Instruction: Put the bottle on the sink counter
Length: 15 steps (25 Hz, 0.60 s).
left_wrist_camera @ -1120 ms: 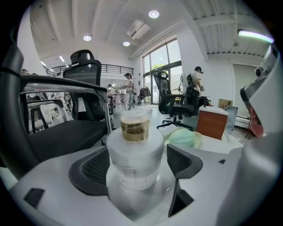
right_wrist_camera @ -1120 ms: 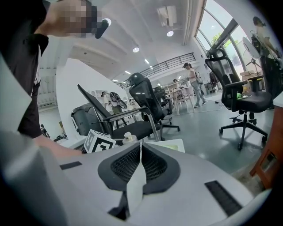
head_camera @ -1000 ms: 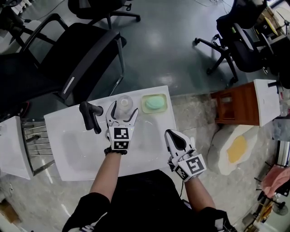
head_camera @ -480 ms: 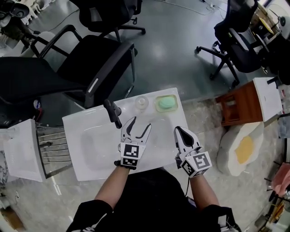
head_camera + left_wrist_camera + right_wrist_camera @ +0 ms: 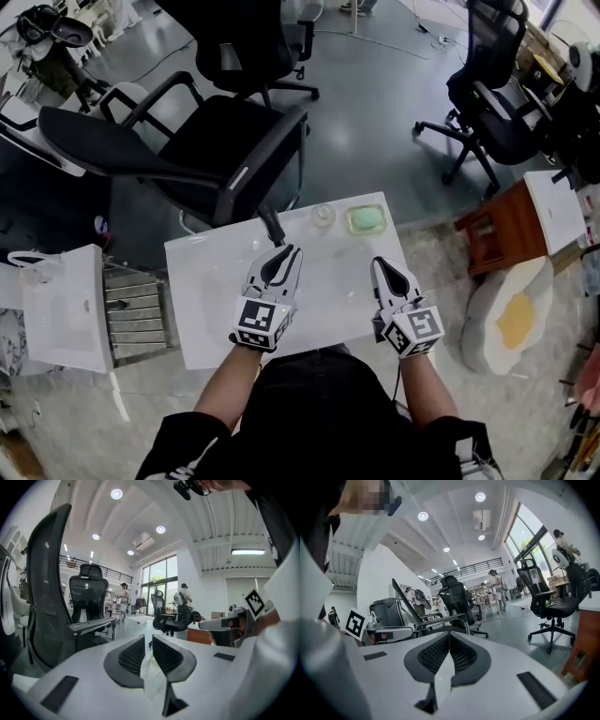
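The bottle (image 5: 323, 215) stands on the sink counter (image 5: 192, 337), at its far edge, between the black faucet (image 5: 273, 226) on its left and the green soap dish (image 5: 365, 219) on its right. From the head view it is only a small pale ring seen from above, so it is probably upright, though that angle does not make it certain.

Both grippers hang over the near half of the counter, clear of the bottle. The left gripper (image 5: 289, 253) points toward the far edge with its tip just short of the faucet's base. The bottle lies beyond that tip and a little to its right, apart from it. Its jaws have just been closing and now stand drawn together with only a thin slit between the ribbed pads, and nothing is caught there. The right gripper (image 5: 380, 264) sits near the counter's right side. The bottle lies ahead of it and off to its left, farther away than from the left one. Its jaws meet at the tips, with nothing held.

Neither gripper touches the bottle, the faucet or the dish. Each gripper's own view looks out over the room toward the office chairs (image 5: 216, 159) and does not clearly show the bottle.
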{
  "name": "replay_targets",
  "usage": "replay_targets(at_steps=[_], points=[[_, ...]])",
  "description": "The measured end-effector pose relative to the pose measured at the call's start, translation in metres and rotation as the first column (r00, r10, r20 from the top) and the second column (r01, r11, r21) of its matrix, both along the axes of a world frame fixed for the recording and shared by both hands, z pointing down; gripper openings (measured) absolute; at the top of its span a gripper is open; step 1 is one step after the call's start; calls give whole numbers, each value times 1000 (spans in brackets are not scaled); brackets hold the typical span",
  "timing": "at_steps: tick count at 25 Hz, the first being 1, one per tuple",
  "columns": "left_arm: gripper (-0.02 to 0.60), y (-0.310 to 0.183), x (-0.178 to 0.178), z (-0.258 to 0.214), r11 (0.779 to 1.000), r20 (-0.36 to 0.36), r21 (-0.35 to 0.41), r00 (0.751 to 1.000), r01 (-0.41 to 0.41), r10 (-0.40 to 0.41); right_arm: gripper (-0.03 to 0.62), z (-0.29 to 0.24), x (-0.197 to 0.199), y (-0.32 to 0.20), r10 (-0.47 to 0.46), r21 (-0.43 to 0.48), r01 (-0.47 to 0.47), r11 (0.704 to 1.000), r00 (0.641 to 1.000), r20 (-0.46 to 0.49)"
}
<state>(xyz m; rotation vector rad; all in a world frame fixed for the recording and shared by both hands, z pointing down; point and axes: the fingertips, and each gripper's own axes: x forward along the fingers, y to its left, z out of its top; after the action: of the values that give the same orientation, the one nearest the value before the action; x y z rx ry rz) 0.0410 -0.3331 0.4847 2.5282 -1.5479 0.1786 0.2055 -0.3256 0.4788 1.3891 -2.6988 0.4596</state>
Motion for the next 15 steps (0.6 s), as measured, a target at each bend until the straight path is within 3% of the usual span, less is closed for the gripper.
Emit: replay_targets(at_steps=[7, 15], points=[[58, 23, -54, -36, 994, -22, 66, 996, 84, -82, 29, -11, -14, 1, -9, 40, 8, 999, 1000, 1], [51, 41, -100, -39, 982, -28, 64, 984, 178, -177, 29, -7, -39, 1, -48, 30, 48, 998, 999, -8]])
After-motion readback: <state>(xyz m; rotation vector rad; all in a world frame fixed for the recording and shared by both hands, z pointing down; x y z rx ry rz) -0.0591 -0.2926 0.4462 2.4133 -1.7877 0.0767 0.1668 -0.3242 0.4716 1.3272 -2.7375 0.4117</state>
